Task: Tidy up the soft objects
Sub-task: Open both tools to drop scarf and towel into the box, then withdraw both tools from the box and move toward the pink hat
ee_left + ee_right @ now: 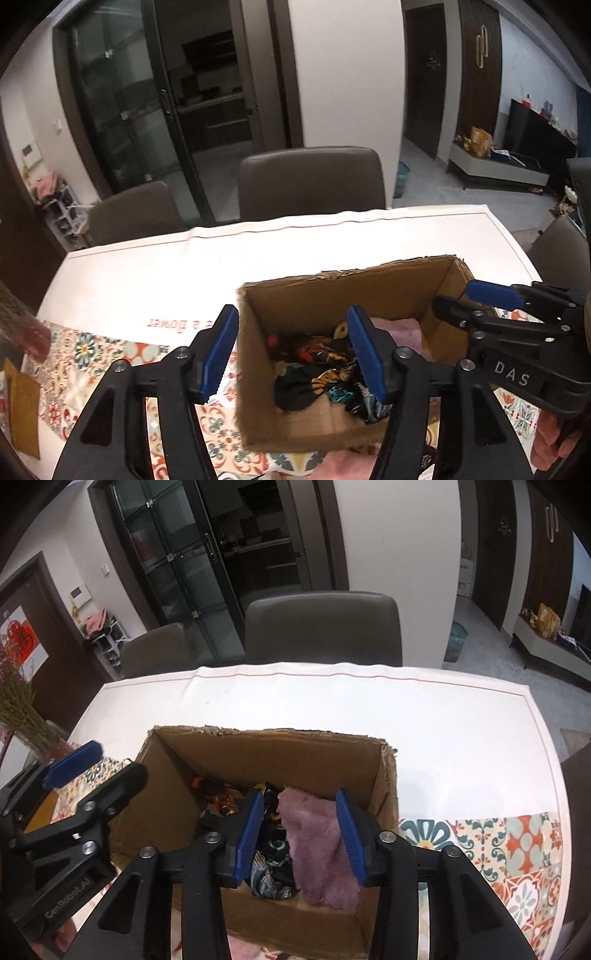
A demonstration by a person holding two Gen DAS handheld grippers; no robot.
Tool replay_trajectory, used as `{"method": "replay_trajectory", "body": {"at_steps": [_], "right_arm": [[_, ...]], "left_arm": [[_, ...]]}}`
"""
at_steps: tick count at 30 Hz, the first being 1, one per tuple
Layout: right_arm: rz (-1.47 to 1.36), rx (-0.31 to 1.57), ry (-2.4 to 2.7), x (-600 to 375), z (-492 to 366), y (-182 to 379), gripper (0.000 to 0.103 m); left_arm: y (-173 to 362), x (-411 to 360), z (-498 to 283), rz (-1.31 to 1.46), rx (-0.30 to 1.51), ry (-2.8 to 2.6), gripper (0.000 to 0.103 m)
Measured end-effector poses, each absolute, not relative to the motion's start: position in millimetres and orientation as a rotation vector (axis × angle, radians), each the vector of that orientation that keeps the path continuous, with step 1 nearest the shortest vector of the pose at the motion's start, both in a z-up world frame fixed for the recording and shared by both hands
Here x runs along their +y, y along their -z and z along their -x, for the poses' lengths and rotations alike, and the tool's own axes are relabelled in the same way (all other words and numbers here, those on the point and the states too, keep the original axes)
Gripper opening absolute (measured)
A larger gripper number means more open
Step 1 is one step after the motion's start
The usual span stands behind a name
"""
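While the pink fluffy cloth (317, 849) lies in the cardboard box (258, 753), both grippers, left (293, 354) and right (301, 838), hover released; next comes another soft item.

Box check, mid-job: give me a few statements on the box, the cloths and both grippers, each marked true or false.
1. The box is open at the top. True.
2. A purple cloth lies inside the box. True.
3. The right gripper is shut on the purple cloth. False: its jaws are open, and the cloth lies in the box below them.
4. The left gripper is open. True.
5. The box holds only the purple cloth. False: dark patterned fabrics lie beside it.
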State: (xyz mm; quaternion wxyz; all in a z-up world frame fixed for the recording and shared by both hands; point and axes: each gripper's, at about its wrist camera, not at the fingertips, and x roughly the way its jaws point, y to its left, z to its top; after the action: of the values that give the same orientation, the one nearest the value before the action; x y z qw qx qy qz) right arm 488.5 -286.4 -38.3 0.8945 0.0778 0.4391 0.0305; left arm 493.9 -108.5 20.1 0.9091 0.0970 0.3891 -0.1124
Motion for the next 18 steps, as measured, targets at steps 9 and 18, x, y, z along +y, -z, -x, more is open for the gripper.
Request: {"method": "replay_trajectory", "body": {"at_steps": [9, 18], "right_arm": [[-0.13, 0.865, -0.047, -280.5, -455.9, 16.1, 0.044], [-0.123, 0.785, -0.019, -278.3, -415.7, -13.6, 0.055]], "left_arm": [[-45.3, -92.2, -450.7, -0.197, 0.733, 0.171, 0.068], [-67.9, -78.9, -410.6, -0.204, 0.665, 0.144, 0.078]]}}
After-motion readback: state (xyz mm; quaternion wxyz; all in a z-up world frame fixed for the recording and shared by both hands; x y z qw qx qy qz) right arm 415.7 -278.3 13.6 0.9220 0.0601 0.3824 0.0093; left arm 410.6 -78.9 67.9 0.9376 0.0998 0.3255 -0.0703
